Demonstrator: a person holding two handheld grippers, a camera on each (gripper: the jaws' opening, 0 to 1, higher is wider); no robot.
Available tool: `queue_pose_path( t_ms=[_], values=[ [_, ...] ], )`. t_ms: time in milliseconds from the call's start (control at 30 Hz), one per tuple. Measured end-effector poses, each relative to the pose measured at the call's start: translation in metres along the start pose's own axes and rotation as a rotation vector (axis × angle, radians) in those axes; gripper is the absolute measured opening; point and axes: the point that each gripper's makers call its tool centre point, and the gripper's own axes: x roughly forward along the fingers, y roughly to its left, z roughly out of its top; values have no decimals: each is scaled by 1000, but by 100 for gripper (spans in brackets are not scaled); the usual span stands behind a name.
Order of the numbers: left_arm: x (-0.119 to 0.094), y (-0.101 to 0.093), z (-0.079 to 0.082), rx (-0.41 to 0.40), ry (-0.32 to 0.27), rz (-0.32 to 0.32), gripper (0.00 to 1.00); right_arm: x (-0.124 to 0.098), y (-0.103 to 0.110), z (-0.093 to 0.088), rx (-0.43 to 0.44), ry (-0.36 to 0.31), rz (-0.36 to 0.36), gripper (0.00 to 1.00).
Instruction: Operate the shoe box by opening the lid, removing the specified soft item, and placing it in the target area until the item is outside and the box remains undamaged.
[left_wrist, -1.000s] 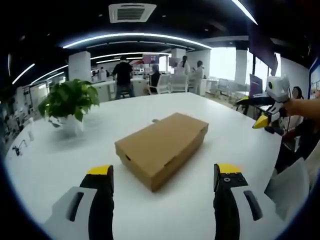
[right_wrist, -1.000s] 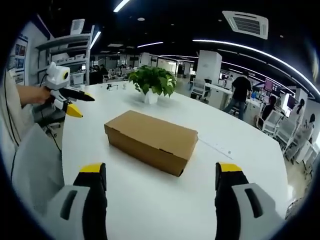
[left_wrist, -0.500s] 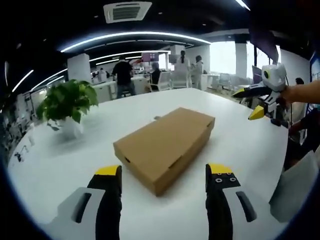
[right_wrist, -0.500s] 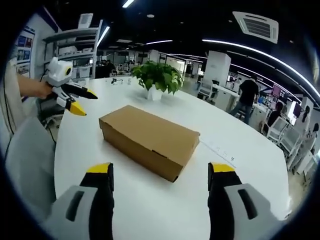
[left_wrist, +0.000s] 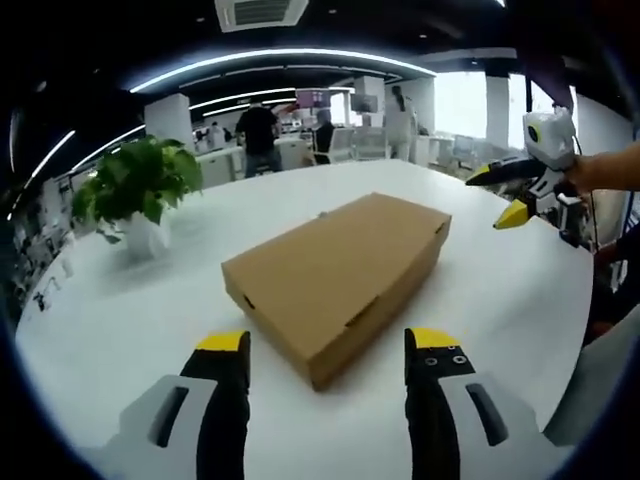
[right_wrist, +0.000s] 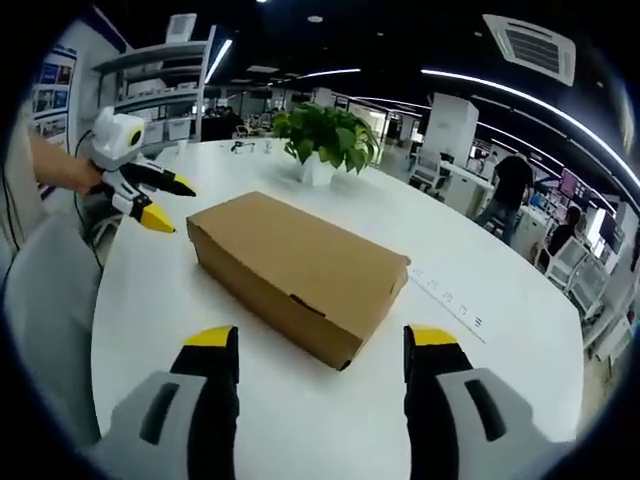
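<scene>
A closed brown cardboard shoe box (left_wrist: 335, 272) lies on the white table (left_wrist: 120, 320), lid down. My left gripper (left_wrist: 325, 345) is open, its yellow-tipped jaws standing just short of the box's near corner. In the right gripper view the same box (right_wrist: 295, 270) lies ahead of my right gripper (right_wrist: 322, 342), which is open with nothing between its jaws. The right gripper (left_wrist: 520, 190) comes into the left gripper view at the far right, held by a hand above the table. The left gripper (right_wrist: 140, 195) appears at the left of the right gripper view.
A potted green plant (left_wrist: 135, 195) in a white pot stands on the table beyond the box, also seen as the plant (right_wrist: 325, 145). A strip of paper (right_wrist: 450, 298) lies to the box's right. People stand at desks (left_wrist: 265, 135) in the office behind.
Both cameras have moved closer to the box, which now looks larger. The jaws of both grippers stand slightly narrower than before. The box has not moved.
</scene>
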Motion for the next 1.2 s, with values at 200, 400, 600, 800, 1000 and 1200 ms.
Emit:
queue_pose_path(
  t_ms=[200, 400, 600, 800, 1000, 1200],
  values=[
    [13, 2, -4, -19, 15, 18, 57, 18, -8, -7, 5, 22, 14, 57],
    [24, 1, -8, -41, 32, 26, 55, 34, -15, -11, 26, 34, 22, 53],
    [31, 5, -14, -84, 46, 51, 52, 48, -22, -18, 34, 50, 29, 51],
    [36, 6, -15, -85, 48, 60, 49, 59, -24, -28, 20, 88, 46, 43],
    [37, 5, -16, -94, 48, 65, 50, 68, -21, -31, 5, 100, 80, 41],
    [37, 5, -16, -88, 52, 64, 49, 72, -19, -34, 24, 99, 95, 44]
  ],
)
